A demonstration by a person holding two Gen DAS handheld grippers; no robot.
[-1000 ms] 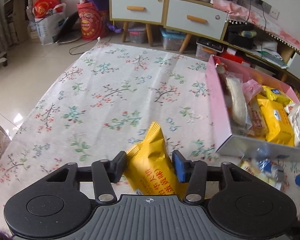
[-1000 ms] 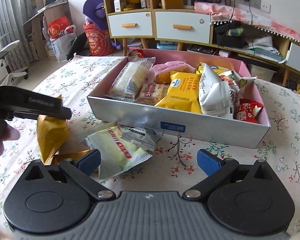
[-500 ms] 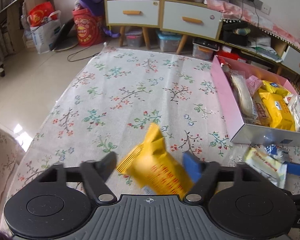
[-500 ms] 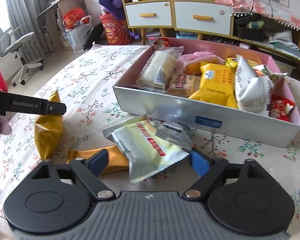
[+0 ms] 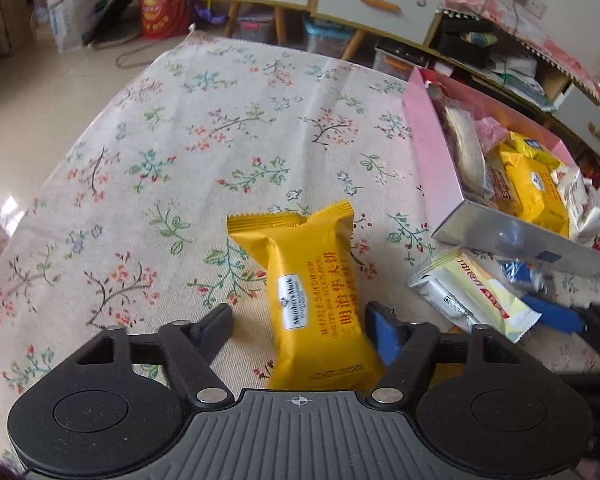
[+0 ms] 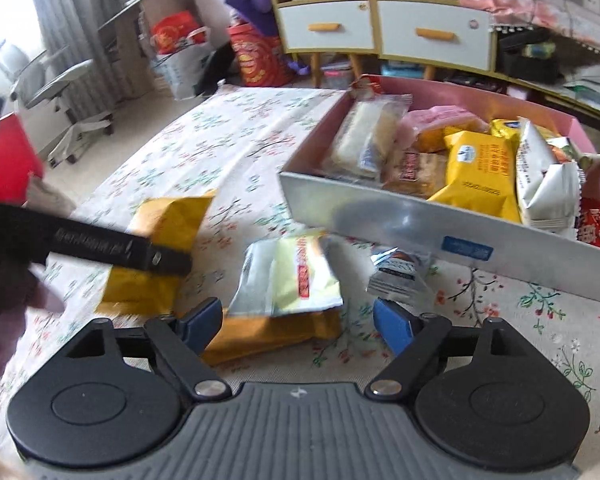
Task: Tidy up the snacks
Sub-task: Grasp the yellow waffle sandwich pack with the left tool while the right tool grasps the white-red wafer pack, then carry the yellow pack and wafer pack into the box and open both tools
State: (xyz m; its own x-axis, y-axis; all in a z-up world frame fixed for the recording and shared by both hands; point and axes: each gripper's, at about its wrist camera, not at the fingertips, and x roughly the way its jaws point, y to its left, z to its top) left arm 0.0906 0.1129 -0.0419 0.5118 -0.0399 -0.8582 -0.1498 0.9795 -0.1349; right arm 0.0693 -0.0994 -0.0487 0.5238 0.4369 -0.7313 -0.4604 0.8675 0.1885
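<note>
From the left wrist view, our left gripper (image 5: 298, 320) has its fingers spread; the yellow snack pack (image 5: 320, 292) lies on the floral table (image 5: 180, 152) between them, touching the right finger, near the pink box (image 5: 432, 152).

From the right wrist view, our right gripper (image 6: 298, 320) has its fingers spread around a silver-and-cream packet (image 6: 288, 276) lying on an orange pack (image 6: 276, 334).

Left gripper (image 5: 298, 322): black linkage arms, silver pivot screws, ribbed grey body with a small crosshair mark; one blue fingertip pad (image 5: 382, 330). Right gripper (image 6: 298, 320): same build, both pads blue. Purplish sleeve edge, possibly.
</note>
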